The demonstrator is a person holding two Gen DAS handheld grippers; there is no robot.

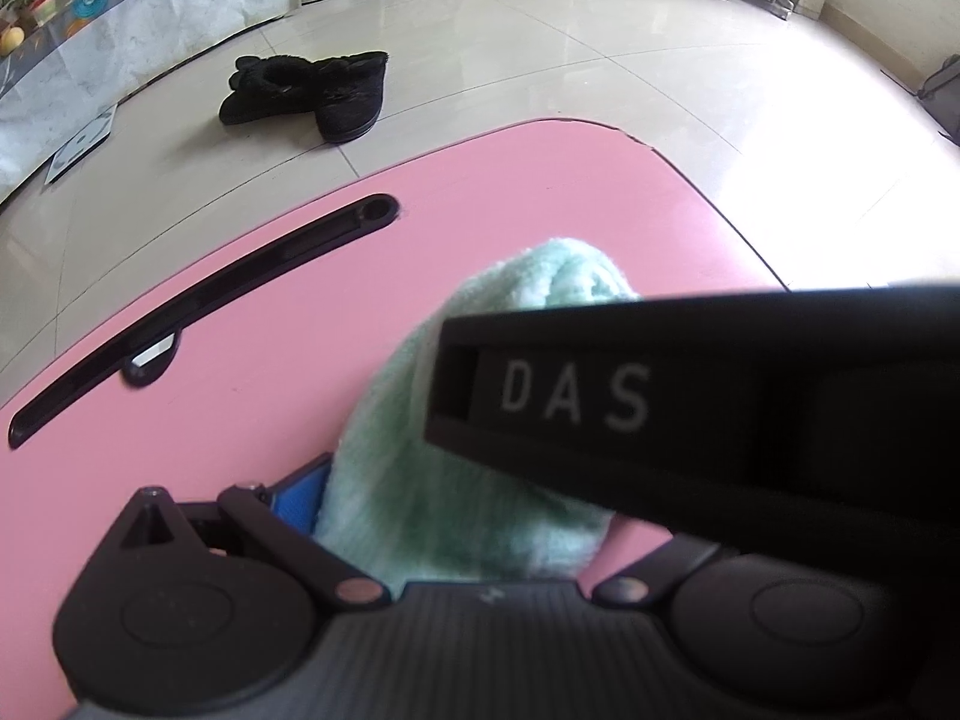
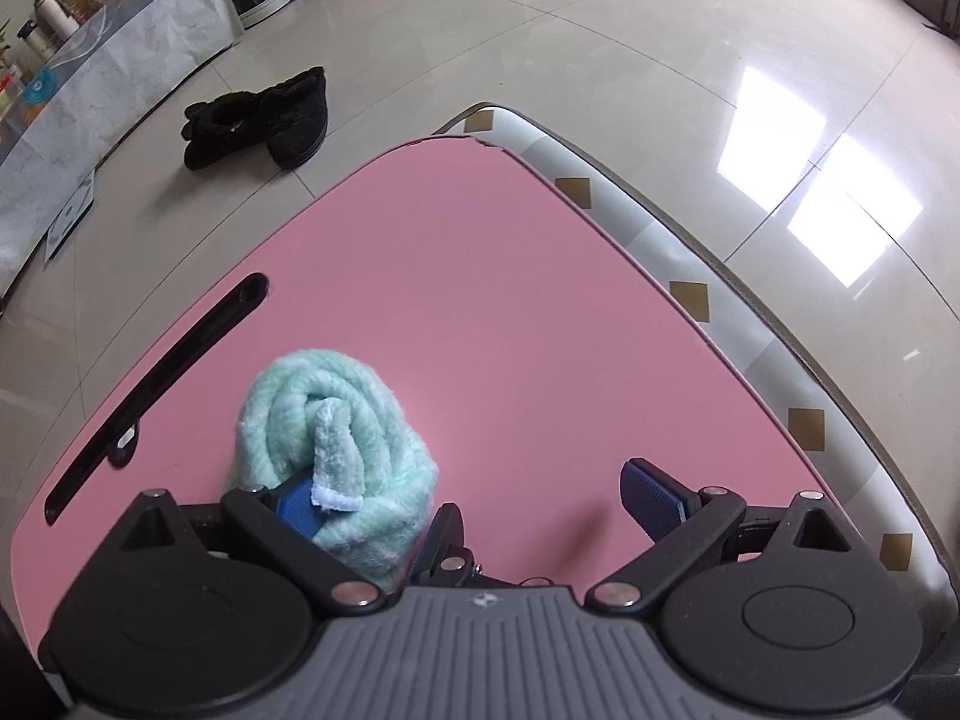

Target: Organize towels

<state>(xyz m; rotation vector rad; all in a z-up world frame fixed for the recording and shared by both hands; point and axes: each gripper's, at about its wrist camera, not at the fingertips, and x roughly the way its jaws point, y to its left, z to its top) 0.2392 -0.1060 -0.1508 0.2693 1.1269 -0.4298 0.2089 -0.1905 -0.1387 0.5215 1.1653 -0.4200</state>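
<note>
Mint-green terry, rolled into a thick coil, the towel [image 2: 336, 450] lies on the pink table [image 2: 480, 300], toward the edge that carries the long black slot [image 2: 162, 384] and well away from the rounded far corner. Both grippers point steeply down at the tabletop from above its near part. In the right wrist view the roll's spiral end faces the camera, with a loose white-edged flap [image 2: 336, 468] hanging over its front, so its long axis runs roughly away from the camera toward the slotted edge. The right gripper [image 2: 480, 498] has its fingers spread wide: the left blue pad [image 2: 297, 507] touches the near end of the roll, partly covered by the flap, while the right blue pad [image 2: 654, 498] stands clear over bare pink surface, well apart from the cloth. In the left wrist view the towel [image 1: 456, 480] fills the space just ahead of the left gripper, one blue pad [image 1: 300, 498] pressed against its side; a black bar lettered DAS [image 1: 690, 402] crosses in front and hides the other finger, so I cannot tell whether that gripper is clamped. Black slippers [image 2: 258, 120] sit on the tiled floor [image 2: 600, 30] beyond the table.
</note>
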